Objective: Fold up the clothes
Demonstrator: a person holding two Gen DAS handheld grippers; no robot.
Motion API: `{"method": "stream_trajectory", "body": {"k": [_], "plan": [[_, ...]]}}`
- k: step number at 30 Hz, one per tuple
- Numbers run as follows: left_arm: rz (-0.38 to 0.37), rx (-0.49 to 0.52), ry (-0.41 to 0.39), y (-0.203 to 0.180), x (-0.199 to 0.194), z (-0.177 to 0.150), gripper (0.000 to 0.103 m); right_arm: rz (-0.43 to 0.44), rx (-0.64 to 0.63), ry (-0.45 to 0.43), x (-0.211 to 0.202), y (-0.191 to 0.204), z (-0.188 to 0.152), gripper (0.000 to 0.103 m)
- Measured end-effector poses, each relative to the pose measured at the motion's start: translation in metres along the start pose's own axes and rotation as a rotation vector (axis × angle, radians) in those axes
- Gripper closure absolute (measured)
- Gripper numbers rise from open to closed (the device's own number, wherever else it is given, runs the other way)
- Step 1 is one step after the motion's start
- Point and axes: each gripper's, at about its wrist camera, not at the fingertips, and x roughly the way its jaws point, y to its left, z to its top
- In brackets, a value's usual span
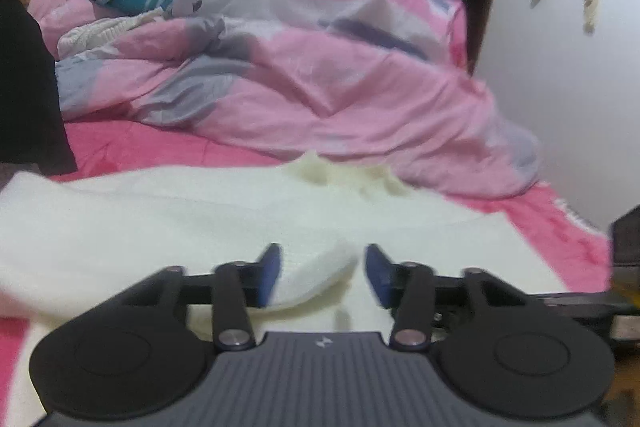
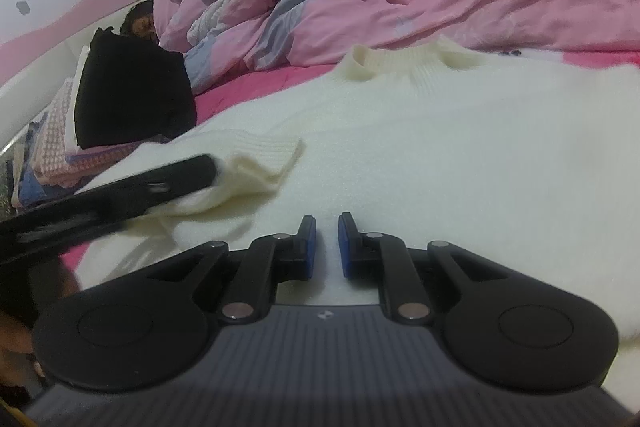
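Bedroom, pink bed (image 1: 120,143): cream sweater (image 2: 420,147) lies spread flat across the near edge, collar toward the heaped pink duvet (image 1: 320,67), so sleeves can fold inward. Its left sleeve (image 2: 256,163) is already laid over the body. Left tongs (image 1: 320,273) stand wide around the cuff, pads clear of it, likely letting go. Right tongs (image 2: 327,247) sit narrow, nothing visibly pinched, low over the body. Folded stack with black garment (image 2: 132,95) waits at the bed's left edge.

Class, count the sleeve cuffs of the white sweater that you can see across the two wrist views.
1: a ribbed cuff lies folded onto the white sweater, beside the left gripper. The other sleeve may be hidden or out of frame.
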Motion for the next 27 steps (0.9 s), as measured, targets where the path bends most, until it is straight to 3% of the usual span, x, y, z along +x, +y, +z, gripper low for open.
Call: {"method": "stream_trajectory", "body": {"k": [4,9,11,14,17,19,21,22,24,27], "plan": [[-0.010,-0.024,-0.013,0.032,-0.032,0.018,0.048,0.029,0.048,-0.001,-0.001,-0.007,0.001,0.092],[0.138,-0.133,-0.050,0.103,-0.063,0.031,0.048,0.041,0.180,-0.011,-0.009,-0.015,0.003,0.090],[0.193,-0.192,-0.079,0.137,-0.069,0.032,0.048,0.036,0.203,0.001,-0.012,-0.009,0.008,0.082],[0.283,-0.275,-0.085,0.183,-0.068,0.028,0.049,0.121,0.279,0.061,-0.006,-0.001,0.023,0.078],[0.295,-0.398,-0.079,0.218,-0.064,0.016,0.049,0.182,0.396,0.127,0.012,0.004,0.037,0.068],[0.281,-0.471,-0.050,0.233,-0.060,0.009,0.049,0.164,0.460,0.170,0.030,0.005,0.045,0.059],[0.267,-0.496,-0.031,0.240,-0.055,0.007,0.049,0.151,0.484,0.207,0.046,0.008,0.051,0.059],[0.263,-0.492,-0.032,0.239,-0.054,0.007,0.049,0.147,0.476,0.223,0.054,0.011,0.053,0.062],[0.254,-0.468,-0.032,0.236,-0.050,0.007,0.049,0.123,0.409,0.223,0.064,0.021,0.055,0.095],[0.232,-0.455,-0.023,0.230,-0.046,0.007,0.050,0.103,0.354,0.152,0.057,0.027,0.057,0.098]]}}
